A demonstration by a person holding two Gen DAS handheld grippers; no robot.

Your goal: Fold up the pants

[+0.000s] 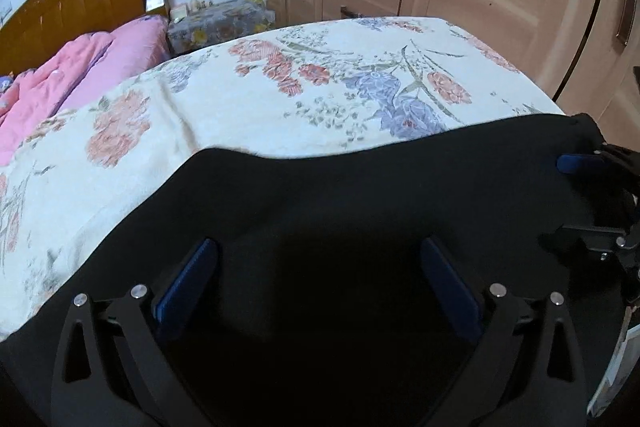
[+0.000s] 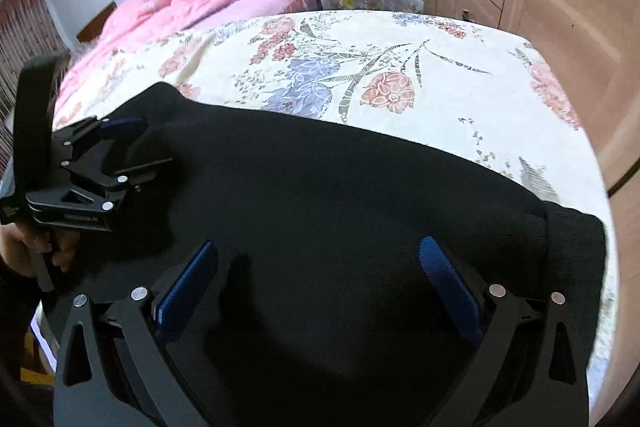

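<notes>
Floral bedspread (image 1: 224,115) under black pants (image 1: 340,195) — both claws (image 1: 320,287) (image 2: 320,287) spread wide, empty.

Left gripper (image 1: 318,283): jaws spread wide, blue pads (image 1: 186,283) apart, pointing forward and down.
Right gripper (image 2: 320,285): jaws likewise wide.
Hand (image 2: 30,247): wrapped around left gripper's handle.

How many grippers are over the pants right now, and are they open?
2. The left gripper hangs open over the black pants near their left end; the right gripper hangs open nearer the right end.
</notes>
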